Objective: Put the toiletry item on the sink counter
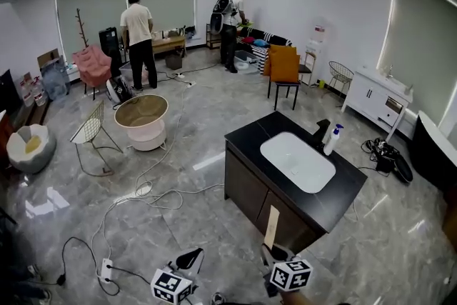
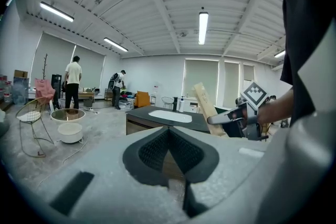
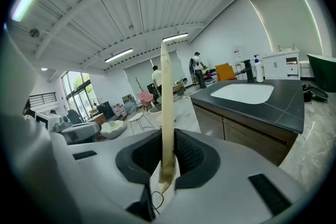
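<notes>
Your right gripper (image 3: 167,159) is pinching the item (image 3: 167,107), a thin cream strip standing upright between nearly closed jaws. Your left gripper (image 2: 169,150) is sitting closed on nothing. You are facing the counter (image 1: 246,136) just ahead, so aim for the bare black top left of the basin (image 1: 296,162), lowering it flat before releasing and keeping well short of the far bottle (image 1: 333,140).

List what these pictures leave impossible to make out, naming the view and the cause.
- Beige strip in right gripper: edge-on in right gripper view, its kind unclear.
- Bottle label: too small, head view.
- Tap: small and dark in head view, shape unclear.
</notes>
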A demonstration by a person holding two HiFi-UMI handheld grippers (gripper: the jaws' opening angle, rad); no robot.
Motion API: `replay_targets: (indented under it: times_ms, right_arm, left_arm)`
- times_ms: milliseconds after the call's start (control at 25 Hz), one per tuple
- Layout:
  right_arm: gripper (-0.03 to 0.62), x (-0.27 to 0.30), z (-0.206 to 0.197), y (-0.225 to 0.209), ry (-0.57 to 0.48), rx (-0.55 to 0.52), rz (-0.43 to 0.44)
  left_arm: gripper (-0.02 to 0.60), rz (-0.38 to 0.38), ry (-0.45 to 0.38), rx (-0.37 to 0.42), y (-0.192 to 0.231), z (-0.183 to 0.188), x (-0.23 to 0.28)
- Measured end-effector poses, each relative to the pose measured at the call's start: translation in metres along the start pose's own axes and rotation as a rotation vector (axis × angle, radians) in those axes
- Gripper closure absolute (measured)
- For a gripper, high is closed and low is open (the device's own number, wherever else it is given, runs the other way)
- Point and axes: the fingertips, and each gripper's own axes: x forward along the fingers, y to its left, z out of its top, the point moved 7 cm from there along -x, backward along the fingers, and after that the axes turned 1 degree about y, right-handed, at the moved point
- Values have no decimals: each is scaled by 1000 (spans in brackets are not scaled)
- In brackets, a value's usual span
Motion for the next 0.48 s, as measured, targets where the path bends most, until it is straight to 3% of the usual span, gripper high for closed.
replay_targets:
  times_ms: [480]
  right_arm:
    - [540, 69, 20, -1, 10, 44, -42]
  left_arm:
    - [572, -3, 34, -42, 71, 0, 37]
